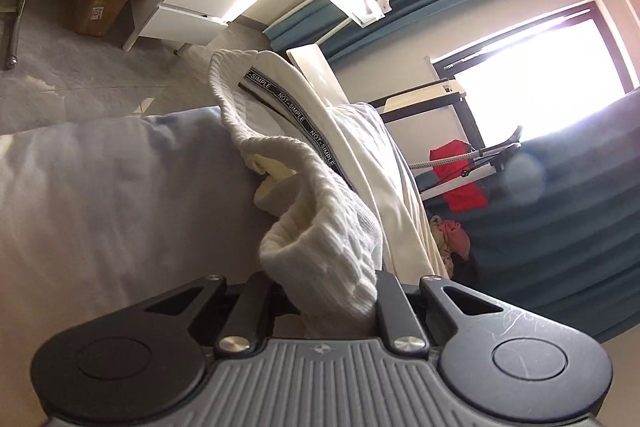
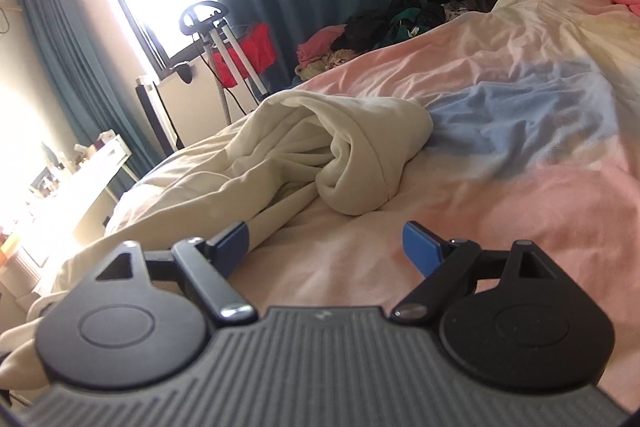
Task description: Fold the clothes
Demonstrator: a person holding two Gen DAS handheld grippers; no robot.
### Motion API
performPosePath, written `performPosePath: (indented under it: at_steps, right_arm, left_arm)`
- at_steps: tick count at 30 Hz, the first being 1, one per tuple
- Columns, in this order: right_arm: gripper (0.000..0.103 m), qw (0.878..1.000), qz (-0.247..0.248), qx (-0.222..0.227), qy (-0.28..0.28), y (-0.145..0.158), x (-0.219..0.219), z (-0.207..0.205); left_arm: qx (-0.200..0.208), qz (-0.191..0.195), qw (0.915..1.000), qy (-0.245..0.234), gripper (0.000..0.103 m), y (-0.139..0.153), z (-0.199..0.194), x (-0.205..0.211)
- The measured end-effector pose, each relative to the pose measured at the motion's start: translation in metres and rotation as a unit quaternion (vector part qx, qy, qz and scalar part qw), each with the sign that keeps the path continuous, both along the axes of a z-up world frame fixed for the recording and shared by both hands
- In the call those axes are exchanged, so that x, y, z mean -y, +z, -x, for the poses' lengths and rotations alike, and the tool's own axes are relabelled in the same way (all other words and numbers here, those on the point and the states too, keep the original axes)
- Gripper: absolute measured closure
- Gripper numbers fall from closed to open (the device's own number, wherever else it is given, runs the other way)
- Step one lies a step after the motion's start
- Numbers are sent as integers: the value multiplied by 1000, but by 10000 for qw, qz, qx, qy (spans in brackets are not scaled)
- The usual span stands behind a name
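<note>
Cream sweatshirt (image 2: pixel 320 147) lies bunched on the bed (image 2: pixel 520 187), not folded yet, with its ribbed hem pinched in the left hand-held gripper (image 1: pixel 332 303) while the right hand-held gripper (image 2: pixel 326 247) is spread wide, empty.

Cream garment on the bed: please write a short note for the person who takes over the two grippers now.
Left gripper: shut on the ribbed edge of the cream garment, lifted off the bed.
Right gripper: open, empty, above the bedcover near the bunched garment.
Done: one edge grasped.
Left: no fold is visible yet; probably take a second edge with the right gripper, spread it flat, then fold.
</note>
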State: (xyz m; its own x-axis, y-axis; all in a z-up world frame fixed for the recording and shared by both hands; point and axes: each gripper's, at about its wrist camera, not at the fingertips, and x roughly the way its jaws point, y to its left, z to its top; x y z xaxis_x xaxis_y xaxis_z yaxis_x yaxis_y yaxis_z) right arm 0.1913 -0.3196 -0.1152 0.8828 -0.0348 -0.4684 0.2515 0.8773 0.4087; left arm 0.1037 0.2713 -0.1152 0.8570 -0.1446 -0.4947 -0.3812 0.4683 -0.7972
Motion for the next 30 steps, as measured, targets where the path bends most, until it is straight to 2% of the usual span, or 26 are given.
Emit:
performPosePath:
  at_steps: [2,4,6,7,10,11,13,14,16,20,23,26,30]
  right_arm:
    - [23,9996,276,33,39,2,5,-25]
    - [23,9995,299,85,14,4,17,-51]
    - [23,9992,387,-36,-99,4,31,-84]
    - [28,9987,413,-149,-269,1,39,-100]
    - [33,9975,-28,-377,-589,-13,65,-136]
    - [45,9970,-247,-406,-612,-19,74,-145]
    - [65,9973,-175,-331,-630,-15,75,-156]
    - [83,9975,-84,-283,-639,-11,75,-161]
    - [89,9969,480,-267,-569,5,67,-173]
    - [93,9899,1217,-162,-714,50,68,-213]
    - [93,9767,2039,-224,-631,79,63,-258]
    - [93,9559,2877,-429,-397,85,51,-310]
    - [92,9393,3319,-868,-84,63,43,-369]
  left_arm:
    - [-43,38,10000,55,90,-8,2,3]
    - [-148,88,9997,148,89,-21,-5,11]
    - [-207,236,9993,216,88,-31,-14,9]
    - [-232,316,9989,250,88,-36,-19,8]
    - [-327,568,9972,358,87,-52,-28,0]
    - [-358,625,9967,386,86,-57,-31,-3]
    - [-442,719,9955,431,86,-67,-35,-6]
    - [-480,754,9950,443,85,-71,-36,-7]
    - [-552,809,9942,451,83,-76,-37,-7]
    - [-543,580,9961,395,82,-75,-39,-5]
    - [-500,477,9969,372,82,-77,-42,-4]
    - [-459,373,9976,366,81,-80,-46,-3]
    - [-431,130,9981,416,79,-85,-58,2]
